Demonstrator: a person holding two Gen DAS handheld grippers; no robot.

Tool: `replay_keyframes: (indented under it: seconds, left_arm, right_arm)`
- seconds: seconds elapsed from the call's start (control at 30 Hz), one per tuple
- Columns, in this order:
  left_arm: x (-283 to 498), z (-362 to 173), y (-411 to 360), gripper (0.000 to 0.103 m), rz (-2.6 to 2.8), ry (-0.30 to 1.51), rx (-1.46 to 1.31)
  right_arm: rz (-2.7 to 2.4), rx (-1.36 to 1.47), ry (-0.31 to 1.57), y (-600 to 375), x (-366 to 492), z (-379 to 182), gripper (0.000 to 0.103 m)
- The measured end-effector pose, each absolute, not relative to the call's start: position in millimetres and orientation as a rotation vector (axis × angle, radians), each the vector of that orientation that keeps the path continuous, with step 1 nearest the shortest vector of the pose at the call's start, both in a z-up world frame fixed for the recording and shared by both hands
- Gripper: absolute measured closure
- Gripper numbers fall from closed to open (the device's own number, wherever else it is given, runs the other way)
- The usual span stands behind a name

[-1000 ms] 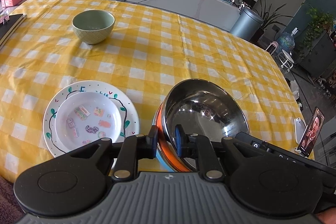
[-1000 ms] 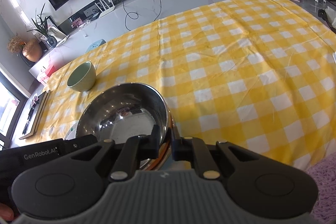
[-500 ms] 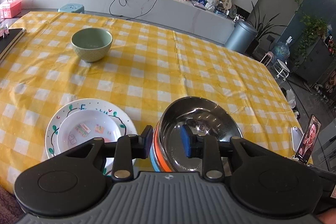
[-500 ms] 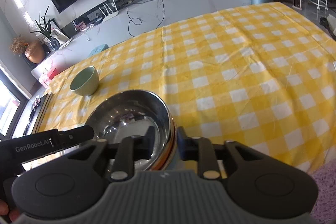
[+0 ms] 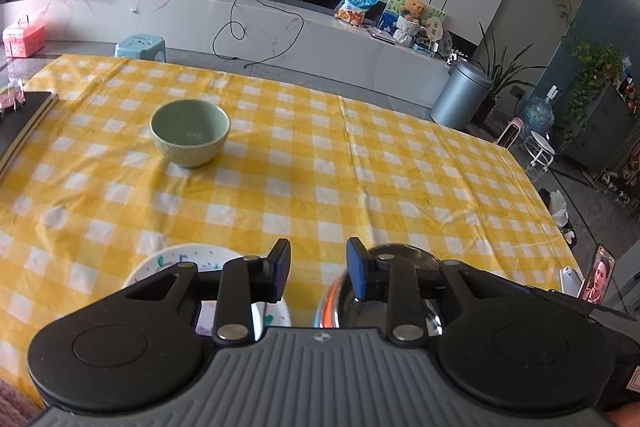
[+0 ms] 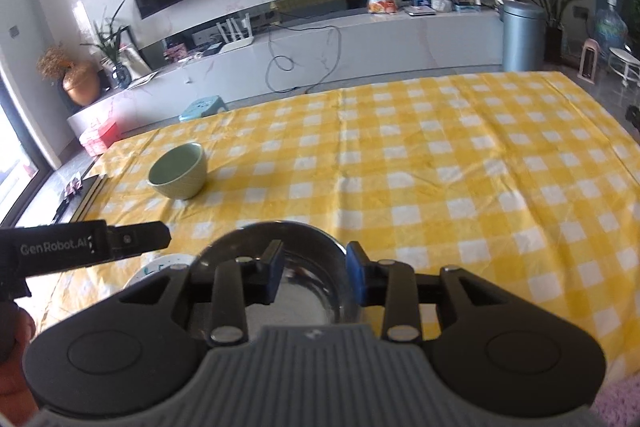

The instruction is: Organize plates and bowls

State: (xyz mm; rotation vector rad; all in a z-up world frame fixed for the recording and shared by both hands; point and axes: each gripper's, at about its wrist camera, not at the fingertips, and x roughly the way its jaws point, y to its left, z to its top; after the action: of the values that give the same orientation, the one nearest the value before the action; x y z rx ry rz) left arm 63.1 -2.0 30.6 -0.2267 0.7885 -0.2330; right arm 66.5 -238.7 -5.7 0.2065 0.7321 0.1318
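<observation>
A steel bowl sits in an orange-rimmed dish at the table's near edge, mostly hidden behind the grippers. A white patterned plate lies to its left; it also shows in the right wrist view. A green bowl stands farther back on the left, seen in the right wrist view too. My left gripper is open and empty, raised above the gap between plate and steel bowl. My right gripper is open and empty over the steel bowl.
The table wears a yellow checked cloth. Dark books lie at the left edge. A phone stands at the right edge. A white counter and a grey bin stand beyond the table.
Both grippers have opened and let go of the steel bowl's rim. Both have pulled back and lifted, so the bowl and plate have dropped low in each view.
</observation>
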Motion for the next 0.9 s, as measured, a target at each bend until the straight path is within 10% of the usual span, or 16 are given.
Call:
replay_keyframes:
  seconds: [0.9]
  left_arm:
    - [211,23,122,0.064,-0.026,0.867,-0.326]
  right_arm:
    - [0.323,0.219,0.995,-132,261,-1,0.067]
